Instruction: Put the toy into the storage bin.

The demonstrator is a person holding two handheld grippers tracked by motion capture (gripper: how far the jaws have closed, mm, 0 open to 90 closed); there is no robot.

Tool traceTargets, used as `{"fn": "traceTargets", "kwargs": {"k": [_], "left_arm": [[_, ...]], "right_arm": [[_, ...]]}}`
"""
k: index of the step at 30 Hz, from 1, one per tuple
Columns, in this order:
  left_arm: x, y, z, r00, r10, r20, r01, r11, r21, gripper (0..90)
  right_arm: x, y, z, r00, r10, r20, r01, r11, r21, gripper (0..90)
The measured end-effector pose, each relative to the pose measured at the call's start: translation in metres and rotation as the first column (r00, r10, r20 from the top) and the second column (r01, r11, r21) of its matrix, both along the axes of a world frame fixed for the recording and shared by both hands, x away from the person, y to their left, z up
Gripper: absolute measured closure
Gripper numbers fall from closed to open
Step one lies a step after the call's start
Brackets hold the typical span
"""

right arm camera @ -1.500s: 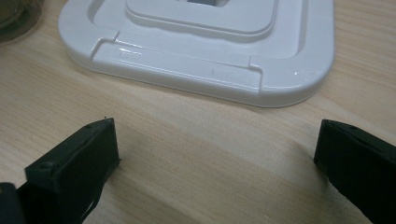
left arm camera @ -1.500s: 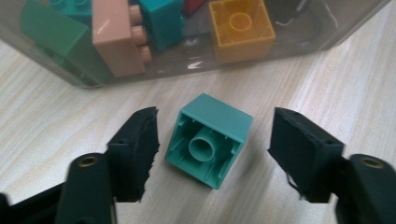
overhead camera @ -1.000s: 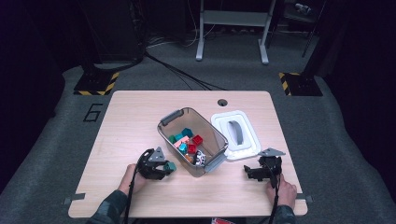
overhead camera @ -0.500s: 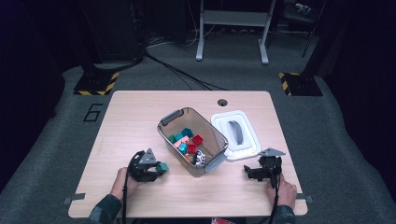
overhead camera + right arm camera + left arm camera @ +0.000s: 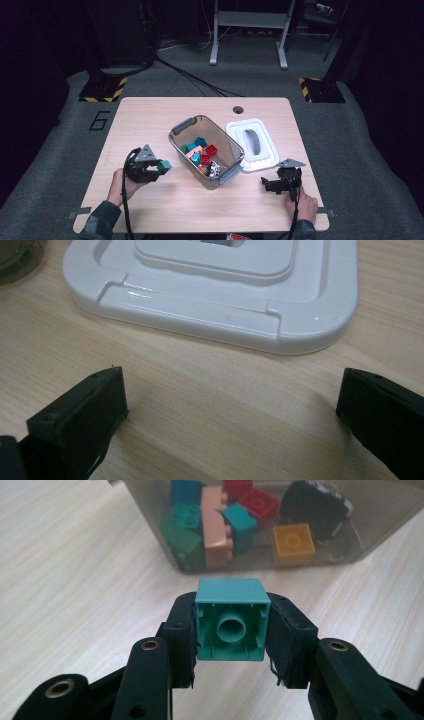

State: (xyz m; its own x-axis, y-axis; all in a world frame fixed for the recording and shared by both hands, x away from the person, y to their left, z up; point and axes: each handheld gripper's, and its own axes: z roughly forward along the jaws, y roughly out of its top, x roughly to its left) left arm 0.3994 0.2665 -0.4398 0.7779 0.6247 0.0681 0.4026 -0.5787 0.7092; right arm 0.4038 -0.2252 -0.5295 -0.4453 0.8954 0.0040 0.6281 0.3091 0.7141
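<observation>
A teal brick (image 5: 231, 621) sits clamped between the pads of my left gripper (image 5: 231, 630), its hollow underside facing the camera. In the high view that gripper (image 5: 159, 167) hangs above the table's front left with the teal brick (image 5: 164, 165) at its tip, left of the clear bin (image 5: 181, 125). The bin (image 5: 150, 495) holds several bricks, among them a pink one (image 5: 216, 525), a red one (image 5: 259, 502) and a yellow one (image 5: 293, 542). My right gripper (image 5: 230, 410) stands open low over bare wood, just in front of the white lid (image 5: 320, 315). The same gripper (image 5: 272, 184) rests at the front right.
The white lid (image 5: 252, 145) lies flat to the right of the bin. A round cable hole (image 5: 238, 109) sits near the table's far edge (image 5: 200, 98). Bare wood (image 5: 145, 120) spreads left of the bin. A black object (image 5: 315, 505) lies in the bin beside the bricks.
My left gripper has pulled back leftward from the bin and risen, still carrying the teal brick. The right gripper has stayed where it was.
</observation>
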Motion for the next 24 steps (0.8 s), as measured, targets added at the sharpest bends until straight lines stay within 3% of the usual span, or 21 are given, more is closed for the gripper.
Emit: {"fn": "traceTargets", "kwargs": {"k": [14, 24], "left_arm": [[0.013, -0.012, 0.049, 0.9982, 0.02, 0.057, -0.019, 0.9996, -0.019, 58.8], [0.026, -0.04, 0.059, 0.9979, 0.025, 0.06, -0.022, 0.9989, -0.042, 58.8]], "right_arm": [[0.0, 0.0, 0.0, 1.0, 0.0, -0.001, 0.0, 1.0, 0.0, 0.0], [0.0, 0.0, 0.0, 1.0, 0.0, -0.001, 0.0, 1.0, 0.0, 0.0]]}}
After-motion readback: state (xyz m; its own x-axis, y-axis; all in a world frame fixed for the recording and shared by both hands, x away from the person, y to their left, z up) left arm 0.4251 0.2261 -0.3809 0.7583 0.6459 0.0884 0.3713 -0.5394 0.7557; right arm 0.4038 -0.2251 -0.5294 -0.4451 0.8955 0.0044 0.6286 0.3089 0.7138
